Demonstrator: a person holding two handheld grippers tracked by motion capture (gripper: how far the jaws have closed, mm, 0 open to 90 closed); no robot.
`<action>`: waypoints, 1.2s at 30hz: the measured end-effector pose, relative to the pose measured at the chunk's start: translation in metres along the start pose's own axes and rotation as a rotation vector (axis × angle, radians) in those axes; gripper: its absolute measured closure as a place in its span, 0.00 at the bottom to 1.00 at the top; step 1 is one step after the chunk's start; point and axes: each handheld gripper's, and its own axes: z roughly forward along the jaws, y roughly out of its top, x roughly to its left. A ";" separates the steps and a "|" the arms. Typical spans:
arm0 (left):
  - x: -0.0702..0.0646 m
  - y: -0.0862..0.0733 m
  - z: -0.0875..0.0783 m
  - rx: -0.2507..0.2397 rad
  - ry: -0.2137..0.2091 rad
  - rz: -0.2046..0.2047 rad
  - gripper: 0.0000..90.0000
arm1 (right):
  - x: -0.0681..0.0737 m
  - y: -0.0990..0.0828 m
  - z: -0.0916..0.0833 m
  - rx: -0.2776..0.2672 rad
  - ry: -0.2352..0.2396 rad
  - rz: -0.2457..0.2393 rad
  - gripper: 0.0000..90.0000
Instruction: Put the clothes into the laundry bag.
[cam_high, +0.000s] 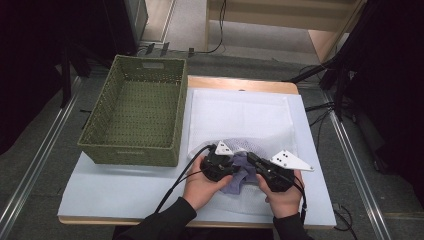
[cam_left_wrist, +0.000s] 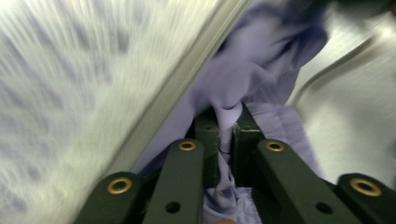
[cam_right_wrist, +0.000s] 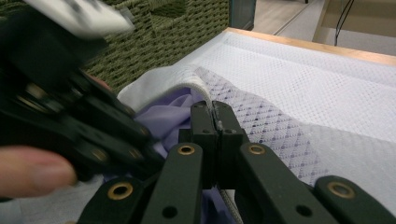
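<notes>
A white mesh laundry bag (cam_high: 240, 117) lies flat on the table, its open end toward the person. A purple cloth (cam_high: 234, 182) bunches at that opening between both hands. My left gripper (cam_high: 236, 166) is shut on a fold of the purple cloth (cam_left_wrist: 252, 70), which runs down between its jaws (cam_left_wrist: 227, 122). Beside it, the bag's pale rim (cam_left_wrist: 187, 79) slants across the left gripper view. My right gripper (cam_high: 250, 159) is shut on the corded edge of the bag's opening (cam_right_wrist: 198, 86), pinched at its tips (cam_right_wrist: 215, 114), with purple cloth (cam_right_wrist: 168, 116) just left of them.
A green woven basket (cam_high: 131, 155) stands empty at the table's left, close to the bag; its wall (cam_right_wrist: 163, 37) rises behind the grippers. The table's front edge (cam_high: 200, 220) is just under the person's wrists. A floor rail (cam_high: 357, 165) runs along the right.
</notes>
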 end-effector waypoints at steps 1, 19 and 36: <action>0.000 -0.003 0.003 -0.004 -0.004 -0.006 0.90 | 0.000 0.000 0.000 0.001 -0.001 0.001 1.00; -0.017 -0.039 -0.050 0.073 -0.084 -0.013 0.44 | -0.004 -0.003 0.002 0.013 -0.009 0.006 1.00; 0.001 0.008 0.002 -0.012 0.117 -0.032 0.96 | -0.001 0.003 -0.003 -0.017 0.003 0.004 1.00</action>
